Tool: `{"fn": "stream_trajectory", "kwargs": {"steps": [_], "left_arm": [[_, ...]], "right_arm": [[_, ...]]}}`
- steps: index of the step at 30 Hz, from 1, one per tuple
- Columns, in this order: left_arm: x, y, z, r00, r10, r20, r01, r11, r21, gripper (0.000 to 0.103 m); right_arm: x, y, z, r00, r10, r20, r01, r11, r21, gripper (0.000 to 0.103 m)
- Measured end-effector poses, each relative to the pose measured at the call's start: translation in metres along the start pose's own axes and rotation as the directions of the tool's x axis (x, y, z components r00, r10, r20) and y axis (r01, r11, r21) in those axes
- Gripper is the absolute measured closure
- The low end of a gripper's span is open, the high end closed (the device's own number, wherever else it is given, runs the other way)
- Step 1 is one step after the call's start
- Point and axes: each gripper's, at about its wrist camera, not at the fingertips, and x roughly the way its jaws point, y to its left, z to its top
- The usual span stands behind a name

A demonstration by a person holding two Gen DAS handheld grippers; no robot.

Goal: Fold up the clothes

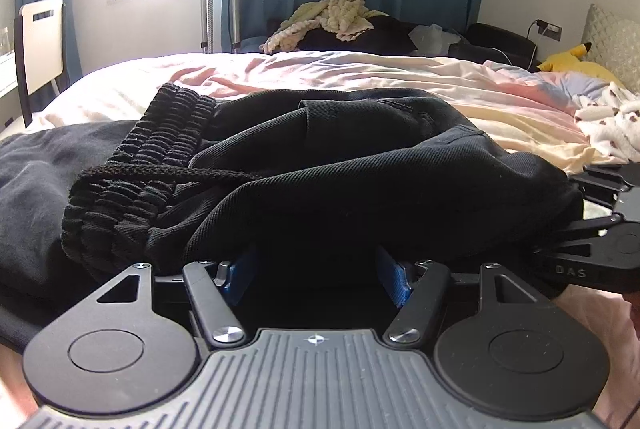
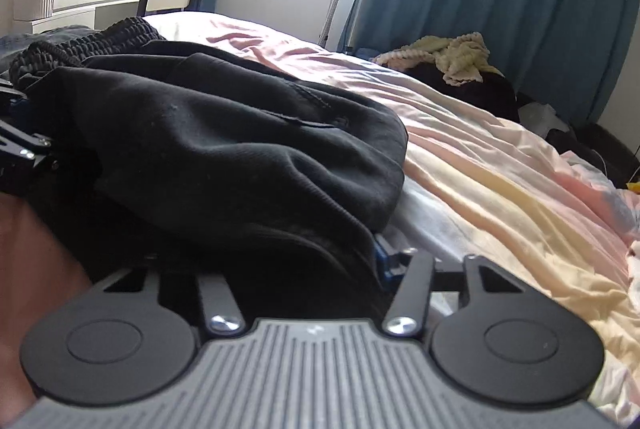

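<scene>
The black trousers (image 1: 320, 165) are lying bunched on the bed (image 1: 360, 77), filling the middle of the left wrist view and the left and centre of the right wrist view — directly ahead of both tongs, with the near hem draping over their fingers. The ribbed waistband (image 1: 160, 157) is sitting at the left of the left view and at the upper left of the right view, so the garment's long axis is running across the frames, waistband end leftward, folded bulk rightward. The left tongs (image 1: 316, 269) are standing spread, blue pads (image 1: 394, 275) showing at either side with cloth sagging into the gap; whether the pads are pressing on it I cannot tell. The right tongs (image 2: 304, 269) are buried under the cloth — only one blue pad is peeking out at the right, so their grip cannot be told either. The right tongs (image 1: 600, 229) are appearing at the right edge of the left view, just beside the bulk's right end, so the right hand is likely nearer that end, the left nearer the waistband.
</scene>
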Motion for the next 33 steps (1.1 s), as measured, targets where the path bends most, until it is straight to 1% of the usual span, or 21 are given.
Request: {"fn": "stream_trajectory", "kwargs": {"steps": [2, 4, 5, 7, 12, 15, 17, 18, 20, 21, 22, 24, 25, 26, 27, 28, 30, 32, 33], "left_arm": [[0.001, 0.0, 0.001, 1.0, -0.001, 0.002, 0.001, 1.0, -0.004, 0.033], [0.002, 0.0, 0.0, 1.0, 0.003, 0.003, -0.003, 1.0, -0.003, 0.033], [0.003, 0.0, -0.001, 1.0, 0.004, 0.001, -0.004, 1.0, -0.006, 0.033], [0.003, 0.001, -0.002, 1.0, 0.001, -0.002, -0.001, 1.0, -0.015, 0.033], [0.003, 0.005, -0.002, 1.0, -0.006, -0.002, 0.006, 0.999, -0.034, 0.033], [0.001, 0.007, -0.003, 1.0, -0.01, 0.002, 0.011, 0.999, -0.04, 0.033], [-0.005, 0.011, -0.004, 1.0, -0.019, 0.003, 0.019, 0.998, -0.057, 0.033], [-0.009, 0.014, -0.004, 1.0, -0.023, 0.004, 0.024, 0.998, -0.066, 0.033], [-0.023, 0.02, -0.006, 1.0, -0.027, 0.01, 0.028, 0.995, -0.092, 0.033], [-0.031, 0.023, -0.006, 0.999, -0.029, 0.014, 0.03, 0.994, -0.104, 0.033], [-0.04, 0.026, -0.006, 0.999, -0.03, 0.025, 0.033, 0.993, -0.117, 0.033], [-0.06, 0.034, -0.003, 0.997, -0.026, 0.068, 0.035, 0.991, -0.131, 0.033], [-0.067, 0.038, 0.002, 0.996, -0.016, 0.093, 0.028, 0.991, -0.132, 0.033], [-0.074, 0.042, 0.007, 0.993, -0.005, 0.118, 0.02, 0.991, -0.133, 0.033], [-0.081, 0.046, 0.012, 0.99, 0.008, 0.142, 0.011, 0.991, -0.135, 0.033], [-0.085, 0.051, 0.019, 0.986, 0.032, 0.164, -0.008, 0.99, -0.141, 0.033], [-0.083, 0.06, 0.031, 0.979, 0.083, 0.184, -0.059, 0.989, -0.134, 0.033], [-0.069, 0.066, 0.038, 0.975, 0.143, 0.172, -0.125, 0.986, -0.111, 0.033], [-0.059, 0.07, 0.039, 0.975, 0.165, 0.15, -0.15, 0.983, -0.103, 0.033]], "right_arm": [[-0.005, -0.006, 0.0, 0.999, 0.012, -0.042, -0.009, 0.998, 0.068, 0.067], [-0.012, -0.008, -0.003, 0.997, 0.022, -0.076, -0.012, 0.992, 0.127, 0.07], [-0.015, -0.005, -0.004, 0.996, 0.017, -0.089, -0.005, 0.992, 0.128, 0.073], [-0.022, 0.004, -0.009, 0.993, 0.009, -0.116, 0.006, 0.992, 0.129, 0.075], [-0.035, 0.015, -0.015, 0.991, -0.001, -0.137, 0.024, 0.986, 0.166, 0.075], [-0.044, 0.022, -0.02, 0.991, -0.011, -0.133, 0.035, 0.984, 0.177, 0.073], [-0.052, 0.023, -0.023, 0.993, -0.013, -0.12, 0.037, 0.979, 0.202, 0.063], [-0.058, 0.022, -0.024, 0.994, -0.011, -0.112, 0.036, 0.973, 0.226, 0.061], [-0.073, 0.015, -0.026, 0.997, -0.001, -0.081, 0.025, 0.955, 0.296, 0.053], [-0.082, 0.009, -0.027, 0.998, 0.01, -0.056, 0.01, 0.94, 0.342, 0.052], [-0.09, 0.003, -0.028, 0.999, 0.02, -0.03, -0.007, 0.922, 0.388, 0.047], [-0.106, -0.013, -0.031, 0.997, 0.054, 0.048, -0.07, 0.86, 0.505, 0.04], [-0.112, -0.022, -0.034, 0.993, 0.067, 0.1, -0.113, 0.814, 0.57, 0.033], [-0.116, -0.03, -0.037, 0.985, 0.078, 0.156, -0.16, 0.764, 0.625, 0.021], [-0.118, -0.037, -0.039, 0.977, 0.075, 0.198, -0.19, 0.718, 0.67, 0.015], [-0.118, -0.045, -0.042, 0.969, 0.069, 0.237, -0.221, 0.669, 0.71, 0.012], [-0.107, -0.055, -0.05, 0.963, 0.079, 0.259, -0.256, 0.573, 0.779, 0.012], [-0.089, -0.065, -0.058, 0.96, 0.099, 0.263, -0.278, 0.466, 0.84, 0.012], [-0.081, -0.067, -0.061, 0.96, 0.106, 0.258, -0.278, 0.429, 0.86, 0.012]]}}
